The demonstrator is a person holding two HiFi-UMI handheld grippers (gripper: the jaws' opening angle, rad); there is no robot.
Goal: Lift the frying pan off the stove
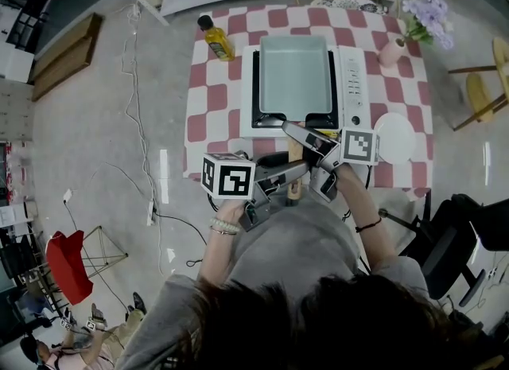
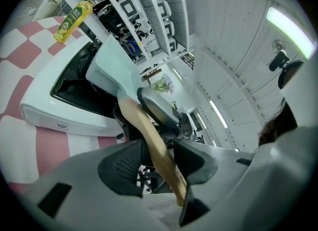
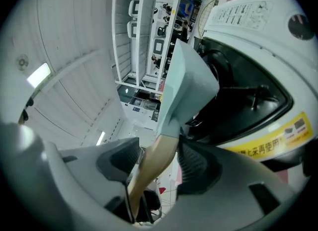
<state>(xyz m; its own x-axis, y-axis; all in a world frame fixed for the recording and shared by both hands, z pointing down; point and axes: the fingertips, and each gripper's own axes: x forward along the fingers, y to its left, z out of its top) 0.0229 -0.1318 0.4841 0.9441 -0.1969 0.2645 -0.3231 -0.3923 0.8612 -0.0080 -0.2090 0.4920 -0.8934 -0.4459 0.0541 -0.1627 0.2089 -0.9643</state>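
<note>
Pan [image 1: 296,74] on stove [image 1: 354,82], judged stiff and far-heavy, best taken by its near wooden handle [image 2: 149,135]: left gripper [image 2: 161,163] clamps it, right gripper [image 3: 159,164] stands released around it.

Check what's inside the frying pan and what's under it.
The frying pan looks empty inside. Under it sits the white stove, its black top showing at the pan's edges; the part directly beneath is covered.

Bright, even light; soft shadows; gripper views bulge, with dark corners.
</note>
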